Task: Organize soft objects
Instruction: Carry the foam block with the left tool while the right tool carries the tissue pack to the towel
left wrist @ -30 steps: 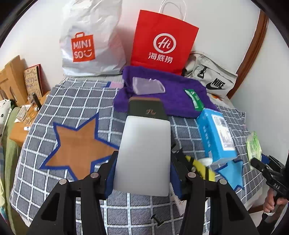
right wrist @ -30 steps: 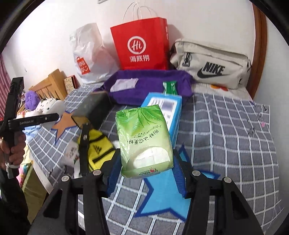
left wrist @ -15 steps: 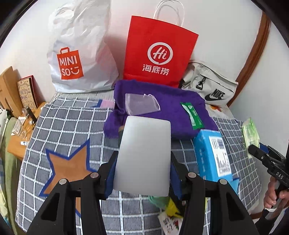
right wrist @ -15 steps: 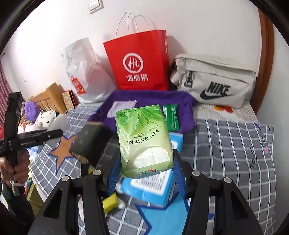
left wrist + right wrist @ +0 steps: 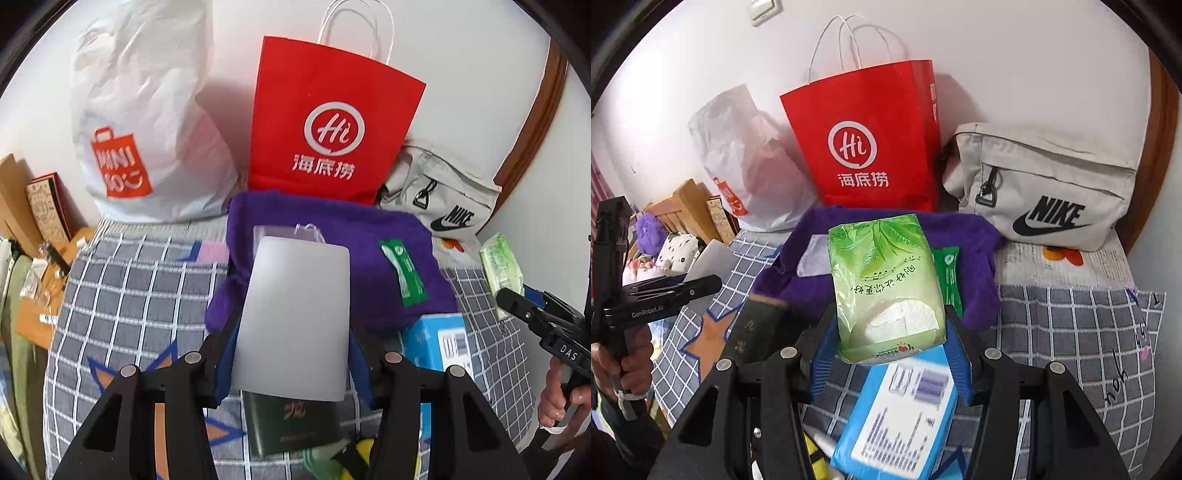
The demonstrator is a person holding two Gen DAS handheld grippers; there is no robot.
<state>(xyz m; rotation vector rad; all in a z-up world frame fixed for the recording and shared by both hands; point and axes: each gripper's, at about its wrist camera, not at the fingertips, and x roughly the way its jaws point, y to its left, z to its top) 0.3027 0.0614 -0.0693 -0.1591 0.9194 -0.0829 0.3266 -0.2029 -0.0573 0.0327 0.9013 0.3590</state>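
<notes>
The left claw (image 5: 291, 354) squeezes a flat grey-white pack (image 5: 293, 317). The right claw (image 5: 888, 356) squeezes a green plastic tissue pack (image 5: 886, 288). Both hang, probably, over the purple fuzzy towel (image 5: 351, 236) near the checked bed's (image 5: 140, 288) back edge.

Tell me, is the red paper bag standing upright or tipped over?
Upright: the red paper bag stands against the wall, handles pointing up.

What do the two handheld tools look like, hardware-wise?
Both match: the left tool and right tool have black angular linkage arms, silver pivot pins and blue ribbed pads. White lettering marks the black bodies. No cables or sleeves visible.
</notes>
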